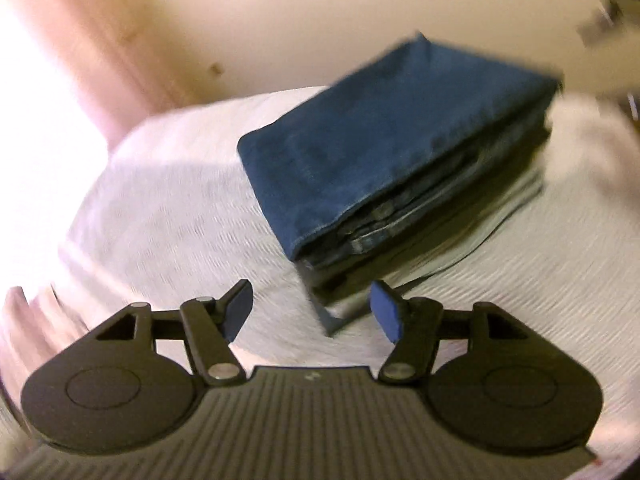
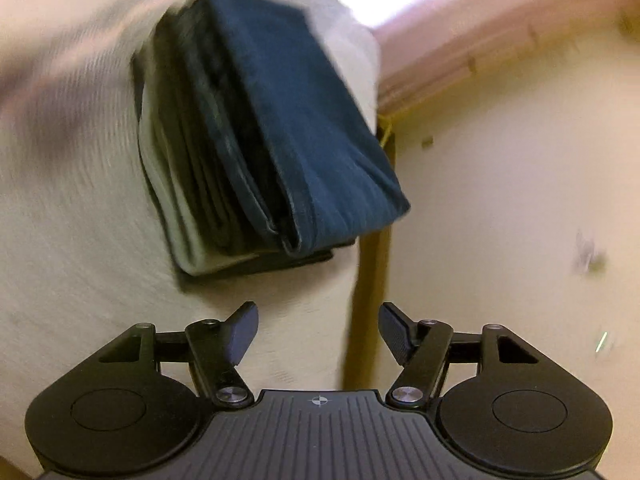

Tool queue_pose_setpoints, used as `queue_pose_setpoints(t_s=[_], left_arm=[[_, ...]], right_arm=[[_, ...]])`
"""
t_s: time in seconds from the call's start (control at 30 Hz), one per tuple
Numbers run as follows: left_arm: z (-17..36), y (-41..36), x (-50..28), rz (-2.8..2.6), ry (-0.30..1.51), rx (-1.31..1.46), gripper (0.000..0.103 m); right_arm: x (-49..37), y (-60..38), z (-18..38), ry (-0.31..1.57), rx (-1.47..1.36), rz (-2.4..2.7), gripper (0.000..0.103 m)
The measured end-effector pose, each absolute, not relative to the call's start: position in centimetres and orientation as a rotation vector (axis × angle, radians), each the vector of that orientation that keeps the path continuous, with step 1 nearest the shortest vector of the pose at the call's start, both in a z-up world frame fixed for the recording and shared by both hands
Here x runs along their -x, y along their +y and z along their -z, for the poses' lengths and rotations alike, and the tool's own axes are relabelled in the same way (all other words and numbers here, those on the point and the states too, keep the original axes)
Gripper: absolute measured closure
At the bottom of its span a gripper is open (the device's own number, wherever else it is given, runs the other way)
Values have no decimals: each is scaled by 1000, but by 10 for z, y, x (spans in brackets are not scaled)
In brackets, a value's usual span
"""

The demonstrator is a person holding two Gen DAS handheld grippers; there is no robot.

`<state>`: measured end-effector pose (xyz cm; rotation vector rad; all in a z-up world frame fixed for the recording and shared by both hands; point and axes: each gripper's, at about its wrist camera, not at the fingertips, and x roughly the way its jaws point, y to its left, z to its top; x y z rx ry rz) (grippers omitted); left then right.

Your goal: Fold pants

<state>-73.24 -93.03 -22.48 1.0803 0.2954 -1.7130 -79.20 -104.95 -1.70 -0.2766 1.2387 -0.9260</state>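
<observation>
**Jeans folded and stacked; both tools empty**

From my seat the job looks nearly finished; the blue jeans [image 1: 384, 148] lie as a compact folded packet on top of a pile of other folded grey-green clothes [image 1: 472, 216], and that pile sits on a white textured cover [image 1: 168, 200] over what I take to be a table, near its far edge; beyond it I see bare pale floor [image 2: 500, 200]. The left gripper [image 1: 312, 310] has its fingers spread apart with nothing between them, held just short of the pile's near corner; the right gripper [image 2: 318, 330] is the same, fingers wide and empty, a little back from the pile. Both views are smeared by motion, so fine detail of the seams is lost; I can make out layered edges at the jeans' open end, and the top layer looks flat. I judge that the folding itself is done; at most a light squaring of the packet remains.
</observation>
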Motion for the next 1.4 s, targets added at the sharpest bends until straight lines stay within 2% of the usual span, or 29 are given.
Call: queue_pose_setpoints(t_s=[0.17, 0.3, 0.37, 0.57, 0.67, 0.93, 1.4], left_arm=[[186, -895, 724, 1664, 622, -823, 17], [162, -863, 722, 1645, 714, -732, 3], [153, -850, 719, 1644, 705, -722, 1], [132, -819, 708, 1654, 683, -693, 1], [122, -806, 703, 1641, 679, -677, 1], [114, -787, 695, 1632, 689, -657, 1], [110, -772, 681, 1606, 681, -638, 1]], right_arm=[[781, -1029, -42, 935, -282, 1023, 35], [792, -1004, -80, 657, -703, 1132, 33], [792, -991, -93, 574, -799, 1173, 33], [769, -960, -144, 540, -776, 1219, 33], [758, -943, -147, 536, -754, 1239, 33], [724, -938, -109, 535, -763, 1253, 32], [707, -921, -110, 559, -747, 1268, 32]])
